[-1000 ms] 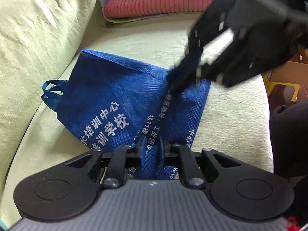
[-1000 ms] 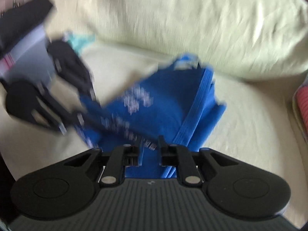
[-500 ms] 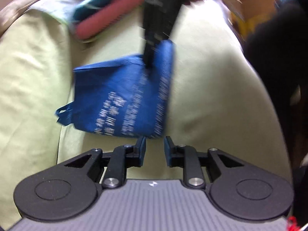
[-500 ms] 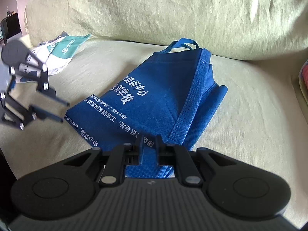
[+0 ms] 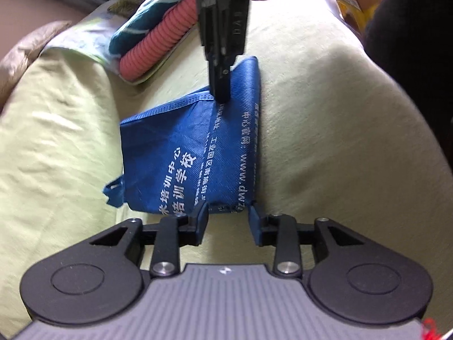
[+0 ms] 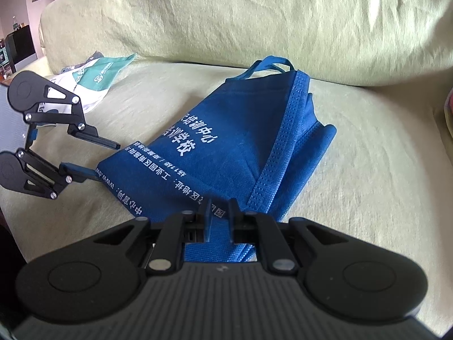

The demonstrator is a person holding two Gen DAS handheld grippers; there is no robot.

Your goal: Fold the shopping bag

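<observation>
A pale green sofa (image 6: 354,170) carries the blue shopping bag (image 6: 226,141), lying flat on the seat cushion with its handles toward the backrest. The right gripper (image 6: 219,212) is clamped on the bag's near corner. The left gripper (image 5: 228,221) has just been opening; its jaws stand apart at the bag's bottom edge, not pressing it. Only the left wrist view shows the stacked folded textiles (image 5: 158,42); only the right wrist view shows a white-and-teal bag (image 6: 93,82).

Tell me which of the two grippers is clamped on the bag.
The right gripper: it pinches the blue bag. The left gripper stands open at its corner.
</observation>
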